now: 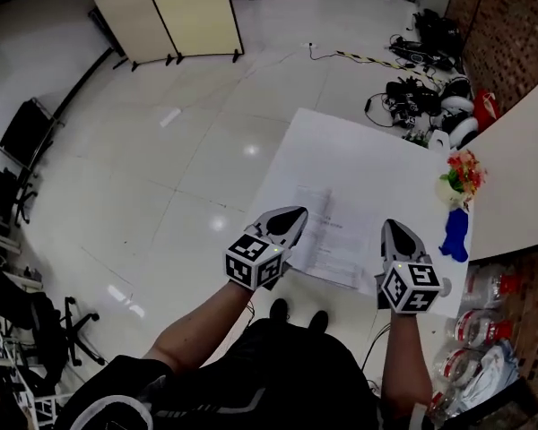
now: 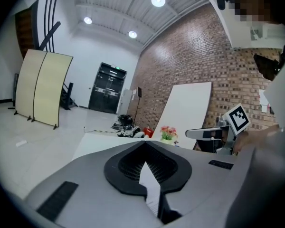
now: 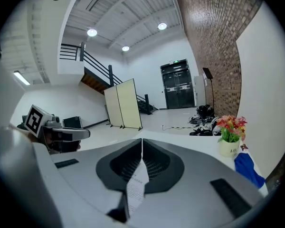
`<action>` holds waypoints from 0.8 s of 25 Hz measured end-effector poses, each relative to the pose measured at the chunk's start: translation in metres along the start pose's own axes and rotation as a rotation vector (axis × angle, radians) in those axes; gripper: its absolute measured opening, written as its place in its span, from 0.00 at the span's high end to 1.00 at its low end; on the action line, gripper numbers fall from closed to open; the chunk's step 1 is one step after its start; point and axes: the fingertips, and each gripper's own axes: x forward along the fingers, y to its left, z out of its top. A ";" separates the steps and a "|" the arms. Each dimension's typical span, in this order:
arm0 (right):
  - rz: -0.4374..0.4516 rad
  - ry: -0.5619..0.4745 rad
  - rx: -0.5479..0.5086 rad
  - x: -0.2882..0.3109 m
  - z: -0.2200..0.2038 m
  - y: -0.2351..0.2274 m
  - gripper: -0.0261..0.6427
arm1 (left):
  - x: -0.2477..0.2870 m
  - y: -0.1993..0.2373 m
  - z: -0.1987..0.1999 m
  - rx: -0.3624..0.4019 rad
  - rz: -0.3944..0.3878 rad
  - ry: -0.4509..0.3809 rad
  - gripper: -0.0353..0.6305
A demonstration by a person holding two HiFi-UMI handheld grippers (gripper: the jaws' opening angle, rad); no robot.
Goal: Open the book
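book (image 1: 334, 236) flat on counter (image 1: 341, 146), looks open already, between left tongs (image 1: 295, 215) and right tongs (image 1: 394, 228). both pressed together, pinching nothing. risk: if 2 closed tips come down, could snag thin page, crease or tear it.

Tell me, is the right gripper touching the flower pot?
Apart. The head view shows bare table between the right gripper and the flower pot; the right gripper view shows it well beyond the shut fingers.

White table (image 1: 359, 150); white book (image 1: 334, 236) with grey print; blue cloth (image 1: 455, 233); red-yellow flowers (image 1: 464, 170); red-brown brick wall (image 1: 511, 34); pale grey floor (image 1: 161, 159).
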 end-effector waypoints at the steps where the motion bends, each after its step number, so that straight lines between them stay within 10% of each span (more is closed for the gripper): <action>1: 0.001 0.003 -0.004 -0.004 0.001 -0.001 0.96 | 0.000 -0.005 0.003 0.002 -0.001 -0.004 0.95; 10: 0.082 -0.008 -0.022 -0.038 0.000 -0.001 0.97 | -0.010 -0.060 0.034 0.046 -0.008 -0.084 0.95; 20: 0.068 -0.092 -0.065 -0.104 -0.001 0.106 0.97 | -0.141 -0.088 0.019 0.151 -0.070 -0.095 0.95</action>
